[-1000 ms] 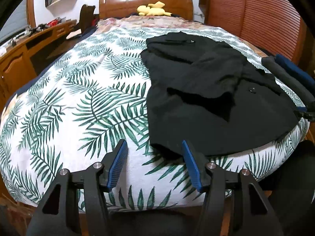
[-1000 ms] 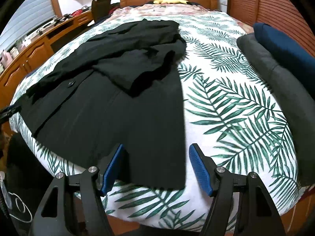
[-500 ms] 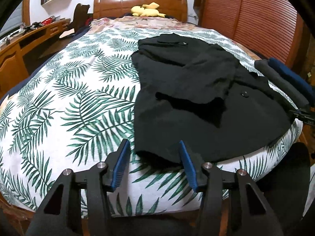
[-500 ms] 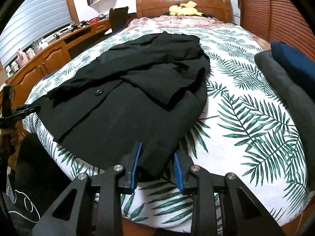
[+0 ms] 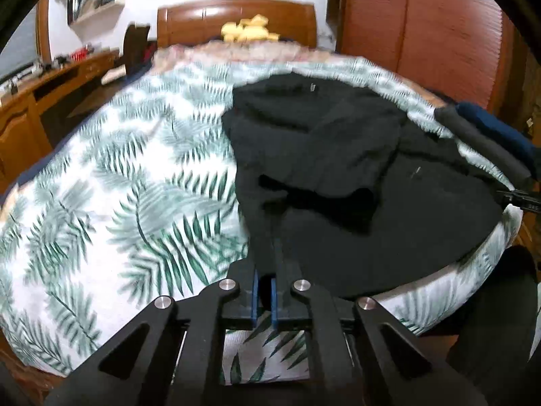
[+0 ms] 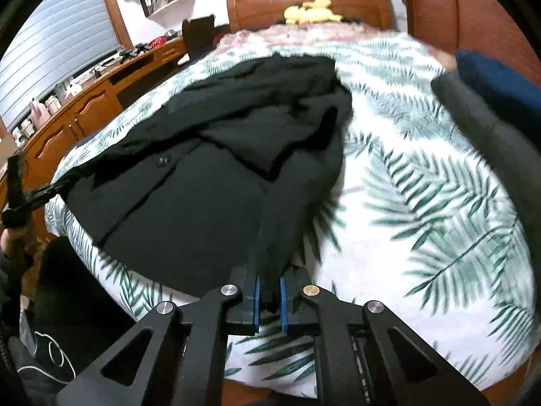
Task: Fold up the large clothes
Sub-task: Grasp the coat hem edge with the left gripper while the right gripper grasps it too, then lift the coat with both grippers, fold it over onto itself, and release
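With my left gripper [image 5: 264, 296] and right gripper [image 6: 269, 299] each clamped on a hem corner of the black coat [image 6: 209, 182] spread over the leaf-print bedspread [image 6: 422, 203], I should lift both corners evenly, keeping the hem taut, toward the collar.

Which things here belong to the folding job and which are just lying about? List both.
In the job:
- black coat
- left tongs, shut on its hem
- right tongs, shut on its hem
- leaf-print bed cover, the work surface

Lying about:
- yellow soft toy
- grey and blue folded clothes
- wooden desk
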A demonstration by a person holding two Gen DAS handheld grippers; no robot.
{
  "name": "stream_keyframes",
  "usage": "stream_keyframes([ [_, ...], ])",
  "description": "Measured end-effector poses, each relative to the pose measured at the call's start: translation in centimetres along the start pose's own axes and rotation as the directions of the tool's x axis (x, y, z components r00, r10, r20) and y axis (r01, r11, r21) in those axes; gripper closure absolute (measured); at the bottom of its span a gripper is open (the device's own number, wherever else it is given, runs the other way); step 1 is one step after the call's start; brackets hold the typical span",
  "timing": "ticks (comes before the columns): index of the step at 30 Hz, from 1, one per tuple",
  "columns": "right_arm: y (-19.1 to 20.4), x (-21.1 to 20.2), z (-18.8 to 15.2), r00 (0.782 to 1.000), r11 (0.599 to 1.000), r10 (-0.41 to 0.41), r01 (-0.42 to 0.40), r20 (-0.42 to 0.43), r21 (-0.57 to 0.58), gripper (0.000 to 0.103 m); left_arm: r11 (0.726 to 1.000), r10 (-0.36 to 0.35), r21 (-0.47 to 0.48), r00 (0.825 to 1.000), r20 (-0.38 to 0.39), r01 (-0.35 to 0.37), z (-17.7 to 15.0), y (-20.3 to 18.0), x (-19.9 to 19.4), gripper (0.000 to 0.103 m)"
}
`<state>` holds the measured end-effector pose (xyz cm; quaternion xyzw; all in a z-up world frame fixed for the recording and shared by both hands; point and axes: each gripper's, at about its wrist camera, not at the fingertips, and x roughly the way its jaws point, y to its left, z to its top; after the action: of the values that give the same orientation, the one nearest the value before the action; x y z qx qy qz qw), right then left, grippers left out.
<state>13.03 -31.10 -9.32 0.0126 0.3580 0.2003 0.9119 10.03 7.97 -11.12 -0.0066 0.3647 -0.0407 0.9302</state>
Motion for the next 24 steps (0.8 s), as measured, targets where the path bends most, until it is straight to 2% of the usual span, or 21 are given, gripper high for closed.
stream_keyframes([
  [4,0.9,-4.5,2.1,0.993,1.0,-0.012,0.014,0.116,-0.019,0.096,1.0,-0.016,0.015,0.996,0.089,0.014,2.3,-0.9,-4.0,0.098],
  [8,2.5,-8.9,3.3,0.985,0.997,-0.037,0.049,0.169,-0.067,0.096,0.999,-0.018,0.04,0.985,0.172,0.011,4.1,-1.9,-8.5,0.098],
  [17,7.2,-20.3,1.2,0.962,0.977,-0.066,0.116,0.265,-0.18,0.096,0.998,-0.03,0.067,0.953,0.301,0.01,4.4,-2.8,-18.2,0.098],
  [24,9.7,-26.8,-0.8,0.945,0.968,-0.047,0.123,0.325,-0.219,0.096,0.997,-0.028,0.079,0.929,0.369,-0.001,4.4,-3.0,-22.7,0.098],
])
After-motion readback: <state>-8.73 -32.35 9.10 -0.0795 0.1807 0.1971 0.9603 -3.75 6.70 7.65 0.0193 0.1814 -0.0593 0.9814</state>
